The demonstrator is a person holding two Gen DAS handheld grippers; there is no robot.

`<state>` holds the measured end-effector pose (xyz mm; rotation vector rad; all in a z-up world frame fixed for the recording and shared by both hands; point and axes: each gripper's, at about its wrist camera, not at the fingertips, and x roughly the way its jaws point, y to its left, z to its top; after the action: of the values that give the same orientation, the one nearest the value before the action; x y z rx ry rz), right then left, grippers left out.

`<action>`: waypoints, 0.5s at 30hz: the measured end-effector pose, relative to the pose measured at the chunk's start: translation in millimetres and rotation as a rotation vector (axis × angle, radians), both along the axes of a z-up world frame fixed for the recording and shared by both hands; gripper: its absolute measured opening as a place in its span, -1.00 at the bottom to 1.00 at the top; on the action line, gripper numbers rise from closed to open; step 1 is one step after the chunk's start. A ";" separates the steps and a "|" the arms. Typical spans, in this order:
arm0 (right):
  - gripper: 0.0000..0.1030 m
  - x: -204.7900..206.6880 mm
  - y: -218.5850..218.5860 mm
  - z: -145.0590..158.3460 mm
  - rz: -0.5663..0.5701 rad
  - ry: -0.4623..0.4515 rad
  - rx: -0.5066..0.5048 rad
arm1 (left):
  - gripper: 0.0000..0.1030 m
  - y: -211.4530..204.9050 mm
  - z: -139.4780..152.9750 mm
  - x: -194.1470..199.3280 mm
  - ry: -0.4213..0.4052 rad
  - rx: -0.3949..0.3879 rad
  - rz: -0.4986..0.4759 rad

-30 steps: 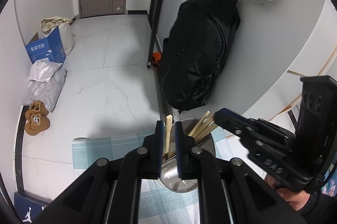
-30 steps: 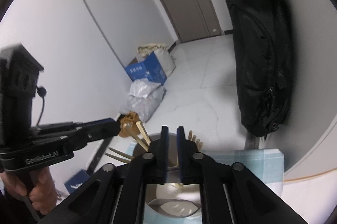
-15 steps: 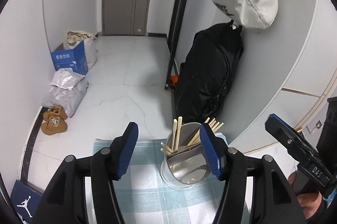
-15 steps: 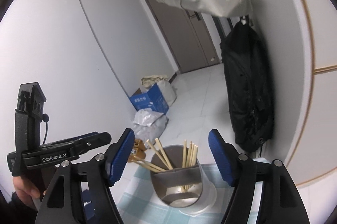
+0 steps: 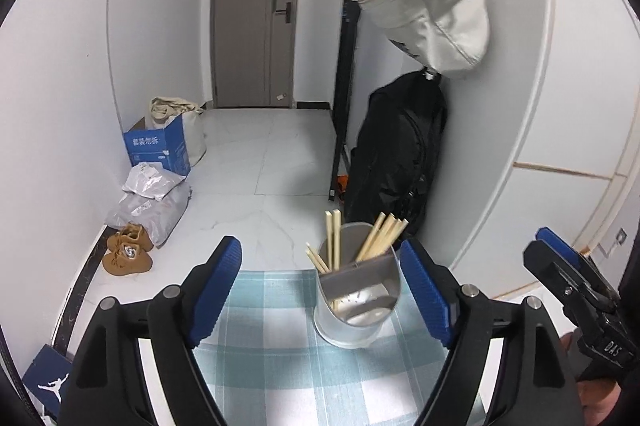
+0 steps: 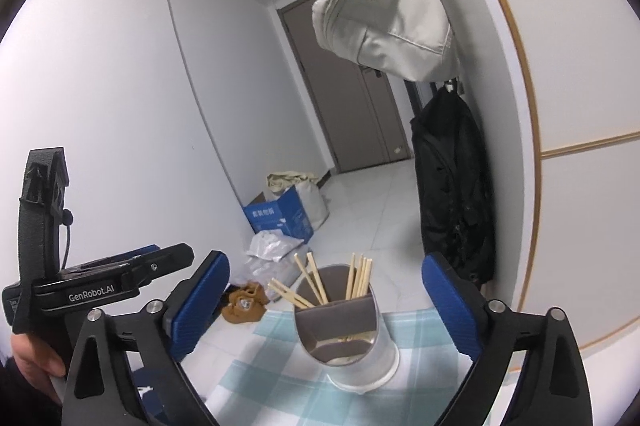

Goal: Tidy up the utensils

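Note:
A metal utensil holder [image 5: 356, 298] with an inner divider stands on a blue-and-white checked cloth [image 5: 280, 358]. It also shows in the right wrist view [image 6: 348, 338]. Several wooden chopsticks [image 5: 380, 236] stand in its far compartment, also seen in the right wrist view [image 6: 358, 280]. My left gripper [image 5: 324, 290] is open and empty, above and short of the holder. My right gripper [image 6: 328, 310] is open and empty, likewise back from the holder. Each gripper shows at the edge of the other's view.
The cloth's far edge [image 5: 276, 272] drops to a white tiled floor. On the floor are a blue box [image 5: 158, 147], grey bags [image 5: 150, 199] and brown shoes [image 5: 128, 254]. A black backpack [image 5: 396, 161] and a white bag [image 5: 432, 9] hang by the wall on the right.
Both grippers were shut on chopsticks at the holder. They have opened, let the chopsticks drop into the holder, and pulled up and back.

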<state>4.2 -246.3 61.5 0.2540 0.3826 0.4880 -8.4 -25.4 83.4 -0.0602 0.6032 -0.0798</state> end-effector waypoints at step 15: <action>1.00 -49.6 -3.1 -31.4 -0.030 -0.109 -0.039 | 0.76 8.1 -21.7 -50.7 -0.144 -0.013 0.075</action>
<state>-45.3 -249.4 30.2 0.1938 0.2812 0.4620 -59.1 -17.3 61.6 -0.0888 0.4562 -0.0148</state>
